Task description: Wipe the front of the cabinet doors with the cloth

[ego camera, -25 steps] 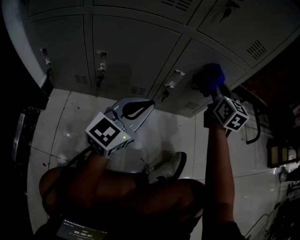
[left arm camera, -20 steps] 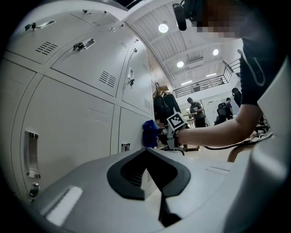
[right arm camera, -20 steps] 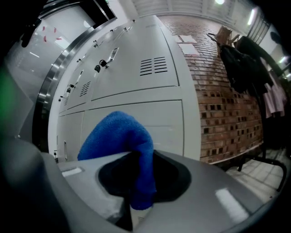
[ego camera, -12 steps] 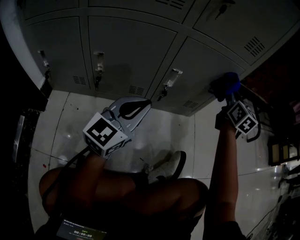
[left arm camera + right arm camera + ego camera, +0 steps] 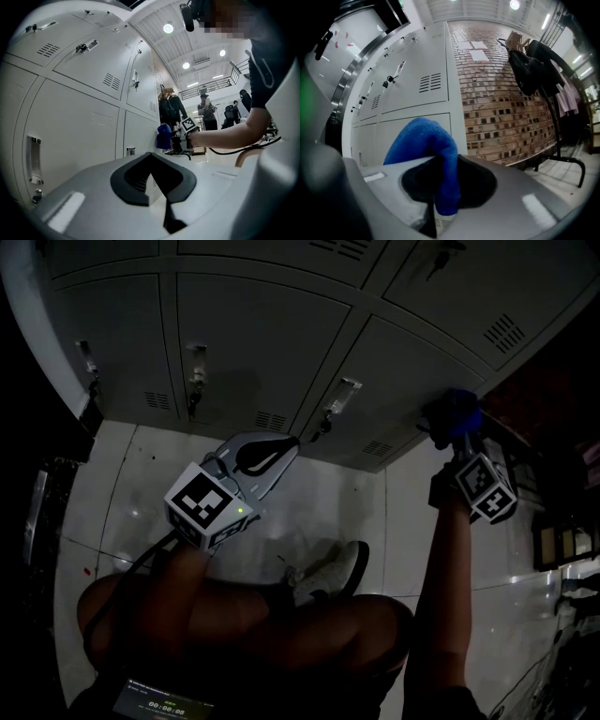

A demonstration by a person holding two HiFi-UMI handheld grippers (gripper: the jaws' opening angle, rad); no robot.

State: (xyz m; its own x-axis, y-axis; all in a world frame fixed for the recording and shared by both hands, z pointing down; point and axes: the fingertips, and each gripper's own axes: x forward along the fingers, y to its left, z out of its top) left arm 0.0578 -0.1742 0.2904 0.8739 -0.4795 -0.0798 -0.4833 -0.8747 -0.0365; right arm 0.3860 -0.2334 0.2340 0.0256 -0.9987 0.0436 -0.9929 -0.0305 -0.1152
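Soft blue terry cloth (image 5: pixel 452 412), upper right of frame, pinched in closed right tool (image 5: pixel 457 432) against pale grey metal cabinet door (image 5: pixel 403 362). Likely light, floppy, unbreakable; best gripped by a bunched fold. Left tool (image 5: pixel 281 448) at centre left, shut, empty.

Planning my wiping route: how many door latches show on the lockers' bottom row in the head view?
3: the left latch, the middle latch, and the right latch, nearest the blue cloth. Others may lie outside the frame.
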